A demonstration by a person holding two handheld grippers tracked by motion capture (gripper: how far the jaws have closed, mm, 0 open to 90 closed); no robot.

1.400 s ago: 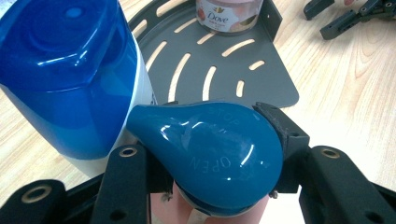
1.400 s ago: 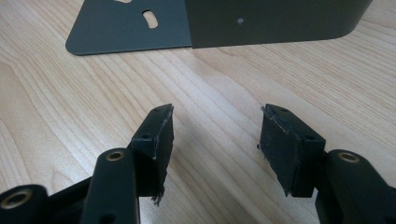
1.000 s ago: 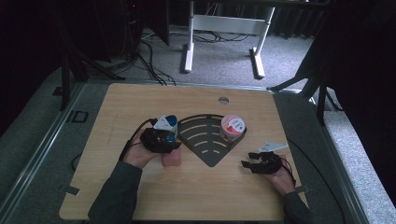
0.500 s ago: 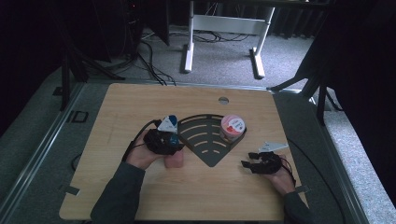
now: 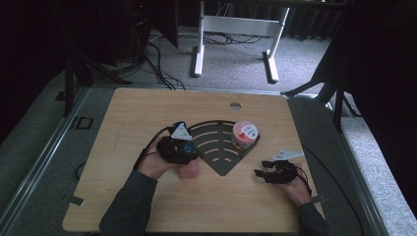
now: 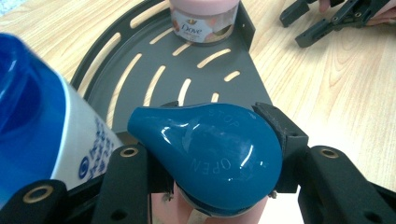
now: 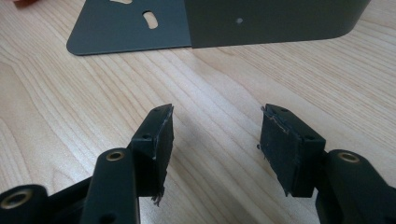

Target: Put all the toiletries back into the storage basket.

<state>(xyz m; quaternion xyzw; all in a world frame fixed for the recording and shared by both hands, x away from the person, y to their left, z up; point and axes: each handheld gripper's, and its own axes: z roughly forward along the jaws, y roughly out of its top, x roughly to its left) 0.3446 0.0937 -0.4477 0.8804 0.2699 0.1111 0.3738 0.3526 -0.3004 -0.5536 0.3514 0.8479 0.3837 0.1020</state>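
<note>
Left tool (image 6: 210, 154) grips teal cap (image 6: 205, 156) (embossed "OPEN", left gripper view).

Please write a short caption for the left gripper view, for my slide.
Left gripper clamps a pink bottle's teal cap beside the slotted corner shelf holding a Dove jar.

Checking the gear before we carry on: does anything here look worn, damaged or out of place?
The black pads of the right gripper look worn, with frayed, ragged edges. Otherwise nothing stands out: the pink jar sits upright on the dark slotted corner shelf, and the left gripper grips the pink bottle's teal cap.
</note>
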